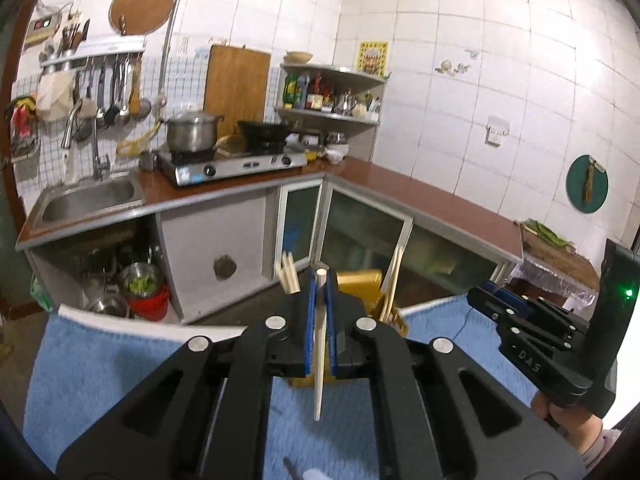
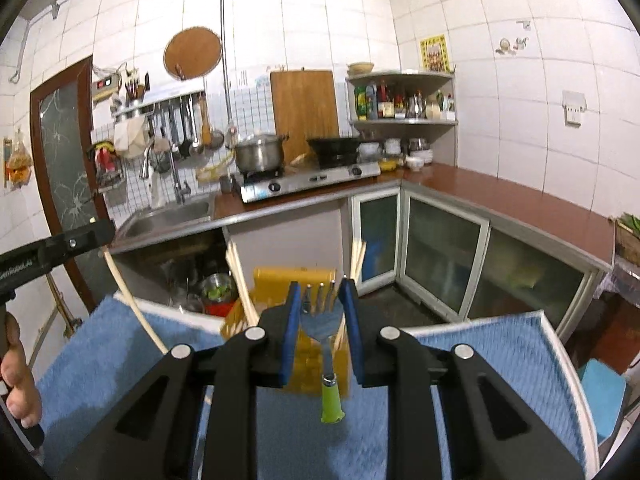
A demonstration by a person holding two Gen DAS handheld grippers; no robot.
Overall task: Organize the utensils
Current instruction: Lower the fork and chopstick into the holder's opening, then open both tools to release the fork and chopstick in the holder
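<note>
My left gripper (image 1: 320, 284) is shut on a pale chopstick (image 1: 319, 360), held upright above the blue mat (image 1: 100, 368). Behind it stands a yellow utensil holder (image 1: 358, 284) with several chopsticks (image 1: 390, 280) leaning in it. My right gripper (image 2: 322, 300) is shut on a fork (image 2: 323, 320) with a green handle (image 2: 331, 400), tines pointing away, in front of the yellow holder (image 2: 280, 280). The right gripper also shows in the left wrist view (image 1: 492, 296) at the right. The left gripper's side shows in the right wrist view (image 2: 60, 246) at the left.
A blue mat (image 2: 500, 360) covers the table. Beyond it are a kitchen counter (image 1: 400, 184), a sink (image 1: 88, 200), a gas stove (image 1: 232, 164) with a pot (image 1: 192, 130) and wok, hanging utensils and a corner shelf (image 2: 404, 120).
</note>
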